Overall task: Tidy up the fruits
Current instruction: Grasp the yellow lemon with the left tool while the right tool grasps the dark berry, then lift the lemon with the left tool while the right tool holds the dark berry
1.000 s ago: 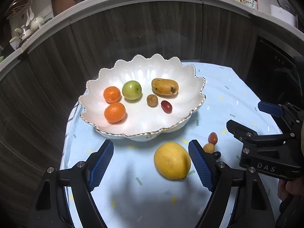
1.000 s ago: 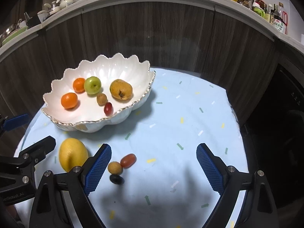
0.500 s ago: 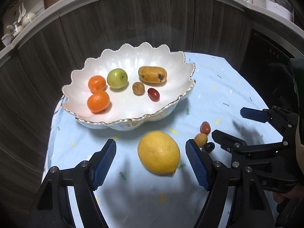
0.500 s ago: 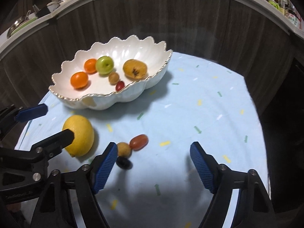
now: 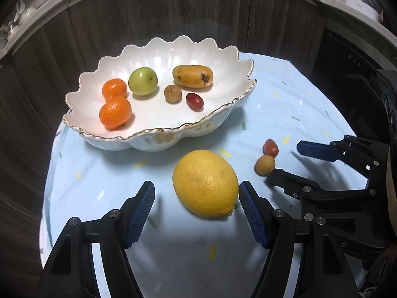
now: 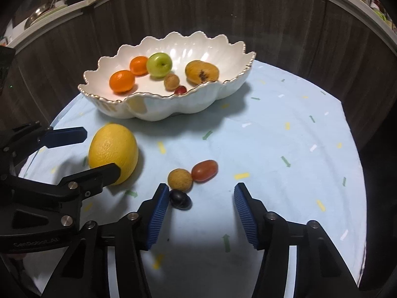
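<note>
A white scalloped bowl (image 5: 223, 116) (image 6: 198, 104) holds two oranges, a green apple (image 5: 143, 81), a spotted yellow mango (image 5: 193, 76), a brown longan and a red grape tomato. A big yellow lemon (image 5: 205, 182) (image 6: 113, 153) lies on the cloth in front of it. My left gripper (image 5: 196, 208) is open, its jaws either side of the lemon's near end, apart from it. A red tomato (image 6: 204, 170), a brown longan (image 6: 180, 179) and a dark small fruit (image 6: 180, 199) lie by my open right gripper (image 6: 198, 211).
A round table under a light blue patterned cloth (image 6: 285, 149) carries everything. Dark wood cabinet fronts (image 5: 173, 17) curve behind the table. A counter with dishes and bottles runs above. The table edge falls off on the right and left.
Both grippers moved forward and down. The lemon now lies between the left jaws. The right gripper came close to the three small fruits. Nothing was grasped.
</note>
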`<action>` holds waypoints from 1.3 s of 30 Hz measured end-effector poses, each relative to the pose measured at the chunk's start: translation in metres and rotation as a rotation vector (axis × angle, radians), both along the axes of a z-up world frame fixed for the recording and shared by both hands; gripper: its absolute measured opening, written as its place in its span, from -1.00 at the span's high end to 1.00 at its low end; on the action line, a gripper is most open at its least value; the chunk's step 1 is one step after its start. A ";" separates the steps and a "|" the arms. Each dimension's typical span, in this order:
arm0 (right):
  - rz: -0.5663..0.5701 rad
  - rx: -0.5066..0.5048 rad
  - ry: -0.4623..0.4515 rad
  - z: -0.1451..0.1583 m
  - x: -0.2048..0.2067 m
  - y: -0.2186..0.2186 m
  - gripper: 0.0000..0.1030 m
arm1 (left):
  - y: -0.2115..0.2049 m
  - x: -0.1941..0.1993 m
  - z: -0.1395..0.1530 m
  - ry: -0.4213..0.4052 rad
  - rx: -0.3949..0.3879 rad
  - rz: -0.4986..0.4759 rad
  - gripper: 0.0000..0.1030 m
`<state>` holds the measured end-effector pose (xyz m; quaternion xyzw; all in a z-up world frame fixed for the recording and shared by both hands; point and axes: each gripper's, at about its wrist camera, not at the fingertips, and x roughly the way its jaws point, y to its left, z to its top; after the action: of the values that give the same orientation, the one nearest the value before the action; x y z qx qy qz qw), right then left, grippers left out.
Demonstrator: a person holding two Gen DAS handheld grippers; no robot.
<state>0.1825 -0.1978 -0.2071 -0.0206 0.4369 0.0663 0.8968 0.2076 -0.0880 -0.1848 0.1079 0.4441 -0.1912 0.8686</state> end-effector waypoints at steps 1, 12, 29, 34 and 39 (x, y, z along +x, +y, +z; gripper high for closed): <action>-0.001 0.002 -0.002 0.000 0.000 0.000 -0.05 | 0.001 0.001 0.000 0.005 -0.009 0.002 -0.35; 0.032 0.067 0.020 -0.006 0.001 0.004 0.23 | -0.001 0.002 -0.004 0.051 -0.047 -0.012 -0.06; 0.055 0.108 0.027 -0.007 0.000 0.008 0.59 | 0.002 0.005 -0.006 0.071 -0.075 0.025 -0.06; 0.059 0.107 0.025 -0.005 -0.001 0.009 0.59 | 0.002 0.005 -0.005 0.080 -0.076 0.032 -0.05; 0.052 0.113 0.003 0.003 -0.004 0.007 0.59 | 0.002 0.001 -0.003 0.087 -0.069 0.036 -0.04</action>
<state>0.1785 -0.1912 -0.2040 0.0189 0.4331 0.1142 0.8939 0.2084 -0.0863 -0.1874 0.0616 0.4765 -0.1951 0.8550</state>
